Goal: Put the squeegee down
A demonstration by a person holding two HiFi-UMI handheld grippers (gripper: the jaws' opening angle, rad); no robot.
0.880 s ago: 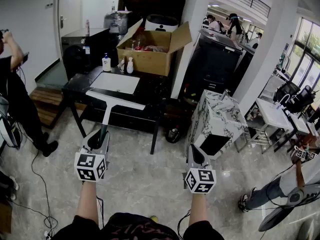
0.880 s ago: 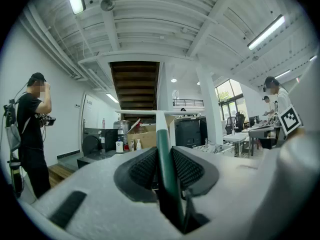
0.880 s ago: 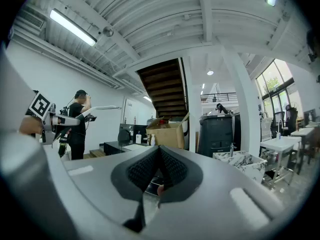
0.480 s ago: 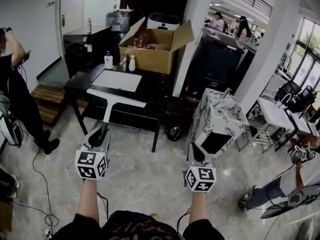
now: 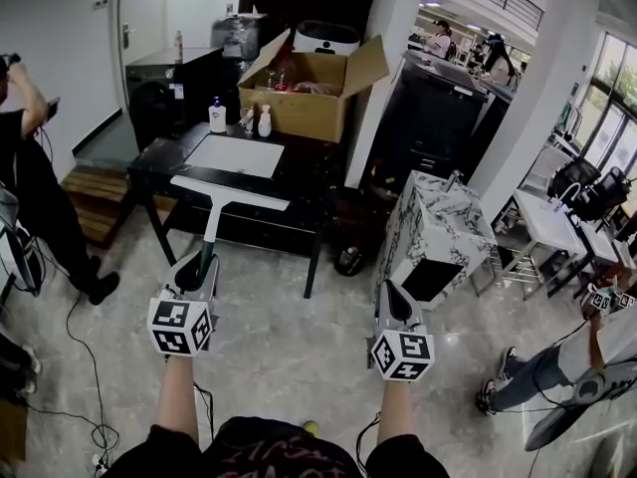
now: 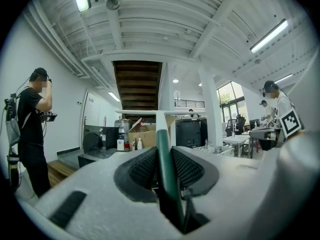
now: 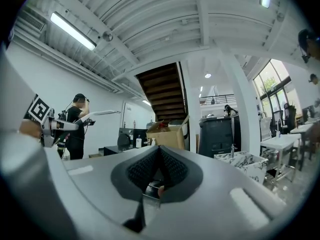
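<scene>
The squeegee (image 5: 227, 194) has a white T-shaped blade and a dark green handle (image 6: 164, 151). My left gripper (image 5: 197, 267) is shut on that handle and holds it level, blade pointing away from me, in the air in front of the black table (image 5: 159, 164). In the left gripper view the handle runs straight between the two ribbed pads (image 6: 142, 168), with the blade (image 6: 150, 112) at the far end. My right gripper (image 5: 395, 299) is level beside it, to the right, over the floor. Its jaws are shut with nothing between them (image 7: 159, 156).
On the table lie a white sheet (image 5: 237, 154), small bottles (image 5: 216, 118) and an open cardboard box (image 5: 311, 100). A marble-patterned sink cabinet (image 5: 438, 235) stands on the right. A person in black (image 5: 30, 192) stands at the left, with cables on the floor (image 5: 85, 366).
</scene>
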